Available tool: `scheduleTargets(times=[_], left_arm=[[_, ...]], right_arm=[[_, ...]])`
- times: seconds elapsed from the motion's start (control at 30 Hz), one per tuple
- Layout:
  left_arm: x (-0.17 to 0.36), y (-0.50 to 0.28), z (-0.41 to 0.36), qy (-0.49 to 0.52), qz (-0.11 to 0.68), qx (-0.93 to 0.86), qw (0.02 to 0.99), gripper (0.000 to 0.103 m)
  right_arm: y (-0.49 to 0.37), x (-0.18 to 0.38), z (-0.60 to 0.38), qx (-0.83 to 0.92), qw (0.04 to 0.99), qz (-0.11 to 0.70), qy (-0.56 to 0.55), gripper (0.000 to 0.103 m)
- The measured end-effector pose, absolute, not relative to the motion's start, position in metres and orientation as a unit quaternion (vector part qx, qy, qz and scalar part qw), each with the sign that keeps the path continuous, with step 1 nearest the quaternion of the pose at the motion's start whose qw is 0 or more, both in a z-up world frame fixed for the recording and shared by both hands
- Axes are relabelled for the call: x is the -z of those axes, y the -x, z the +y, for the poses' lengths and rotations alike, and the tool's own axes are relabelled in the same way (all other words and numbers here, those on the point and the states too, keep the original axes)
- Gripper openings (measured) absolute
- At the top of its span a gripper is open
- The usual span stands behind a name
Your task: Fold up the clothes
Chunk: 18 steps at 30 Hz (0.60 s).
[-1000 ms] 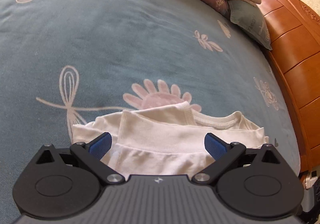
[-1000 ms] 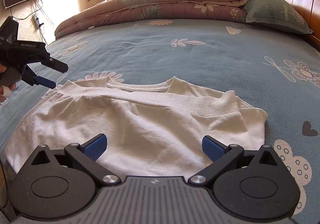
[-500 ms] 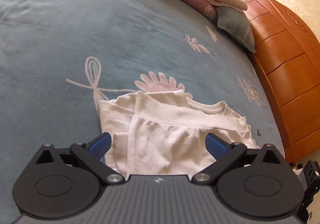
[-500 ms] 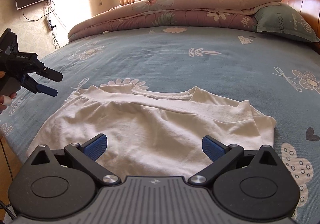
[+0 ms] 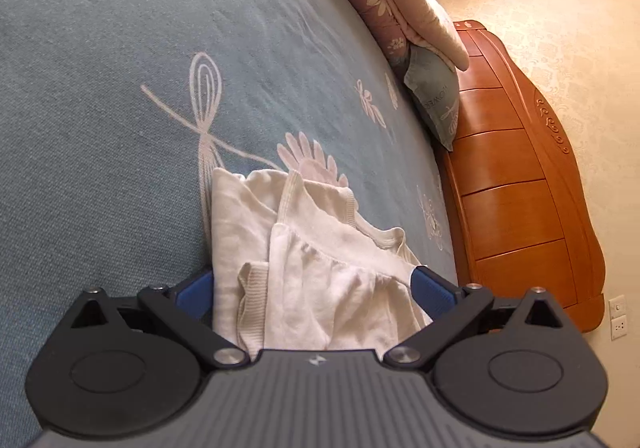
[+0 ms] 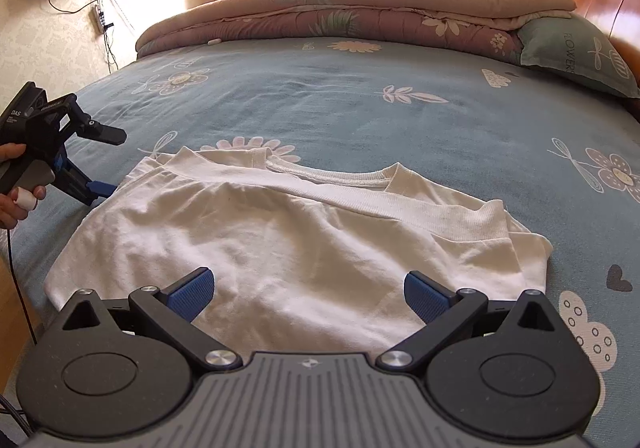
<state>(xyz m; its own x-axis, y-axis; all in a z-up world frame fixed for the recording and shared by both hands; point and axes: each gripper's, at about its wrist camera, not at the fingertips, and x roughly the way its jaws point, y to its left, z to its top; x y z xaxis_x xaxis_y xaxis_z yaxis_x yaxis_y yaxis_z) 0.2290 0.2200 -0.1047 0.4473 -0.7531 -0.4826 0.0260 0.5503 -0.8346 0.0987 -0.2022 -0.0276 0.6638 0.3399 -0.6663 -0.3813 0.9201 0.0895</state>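
White cotton, a single shirt [image 6: 304, 232], is lying near the front edge of a blue flowered bed [image 6: 360, 96]. It is already folded once: the ribbed hem is lying across the chest just below the collar, and the sleeves seem to be tucked in, though a cuff is poking out at the left side. Judging from this, the fold is about halfway done; at least one more fold, side to side, is probably left.

Two grippers are showing. The right gripper [image 6: 308, 294] is hovering over the shirt's near edge, jaws spread wide, pinching nothing. The left gripper [image 5: 314, 290] is sitting at the shirt's left edge, jaws also spread, straddling the cloth without closing on it.

One pillow [image 6: 576, 52] and one rolled quilt [image 6: 360, 12] are resting at the far side of the bed.
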Motion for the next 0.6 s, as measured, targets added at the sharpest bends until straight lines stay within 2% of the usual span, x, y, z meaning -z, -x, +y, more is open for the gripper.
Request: scheduleTargets(times=[0.2, 0.6], left_arm=[[0.106, -0.253, 0.21, 0.384, 0.465, 0.297, 0.74, 0.1], [0.108, -0.223, 0.204, 0.367, 0.494, 0.327, 0.717, 0.1]], right_arm=[[-0.11, 0.029, -0.192, -0.201, 0.908, 0.366, 0.036, 0.103], [-0.113, 0.025, -0.175, -0.227, 0.903, 0.361, 0.058, 0.103]])
